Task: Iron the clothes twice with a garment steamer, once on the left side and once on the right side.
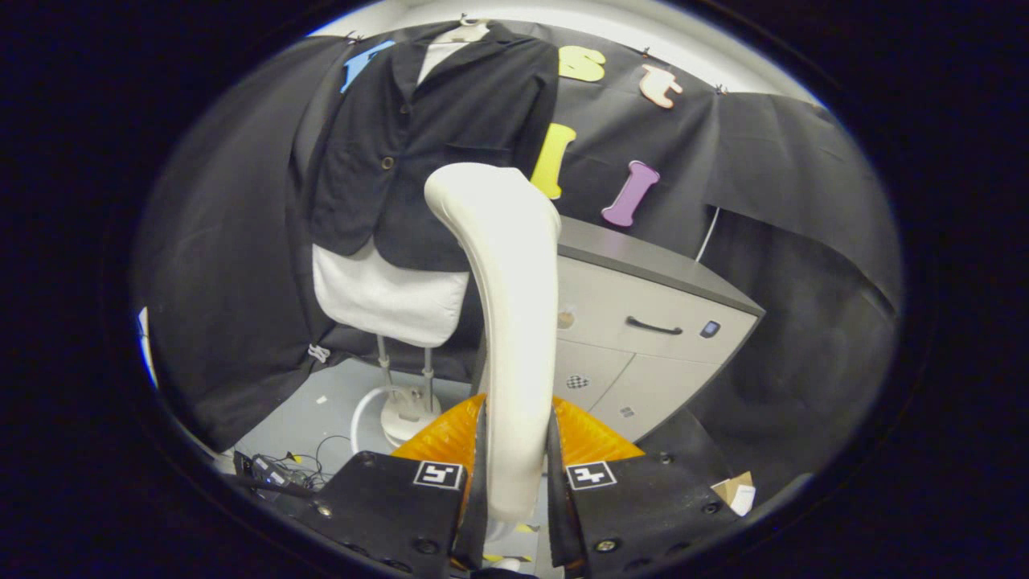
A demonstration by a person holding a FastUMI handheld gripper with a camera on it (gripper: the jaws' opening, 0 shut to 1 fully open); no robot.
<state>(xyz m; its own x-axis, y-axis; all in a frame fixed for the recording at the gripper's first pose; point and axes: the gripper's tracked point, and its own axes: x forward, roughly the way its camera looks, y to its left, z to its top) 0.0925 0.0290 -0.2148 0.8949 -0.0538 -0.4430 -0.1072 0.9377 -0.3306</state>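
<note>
My gripper [517, 450] is shut on the handle of a cream-white garment steamer [510, 305], which rises upright from between the fingers and curves over at its top. Beyond the steamer hangs a black jacket [418, 145] on a white mannequin torso [386, 297] with a metal stand. The steamer's head sits in front of the jacket's lower right hem; I cannot tell whether it touches the cloth. The jacket's right lower edge is hidden behind the steamer.
A grey cabinet [651, 322] with drawers and a dark top stands right of the mannequin. The stand's round white base [402, 414] rests on the grey floor, with cables [281, 470] lying to its left. A scrap of cardboard [735, 490] lies at the lower right.
</note>
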